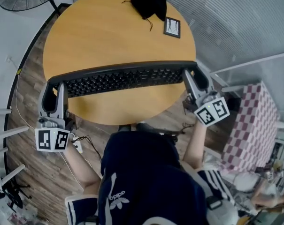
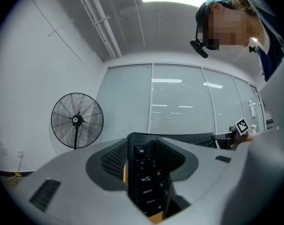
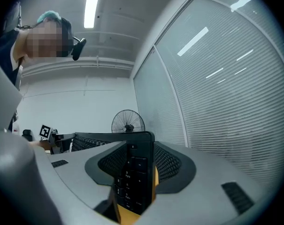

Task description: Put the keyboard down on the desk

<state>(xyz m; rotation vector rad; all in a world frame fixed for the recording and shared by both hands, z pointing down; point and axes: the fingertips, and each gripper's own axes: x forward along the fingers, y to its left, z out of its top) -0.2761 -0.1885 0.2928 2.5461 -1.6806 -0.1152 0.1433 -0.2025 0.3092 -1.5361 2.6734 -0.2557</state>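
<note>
My left gripper (image 1: 56,89) is clamped on the Esc end of the keyboard (image 1: 125,79), and my right gripper (image 1: 190,78) is clamped on the other end. The keyboard spans the near half of the round worktop (image 1: 109,32). Whether it touches the wood, I cannot tell. Setting it flat and letting go seem still to do.

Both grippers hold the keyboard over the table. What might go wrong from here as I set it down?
The keyboard spans nearly the whole round table; set this near the front edge, its ends may overhang. The left gripper and right gripper each pinch only one end, so opening one early could drop that side.
</note>
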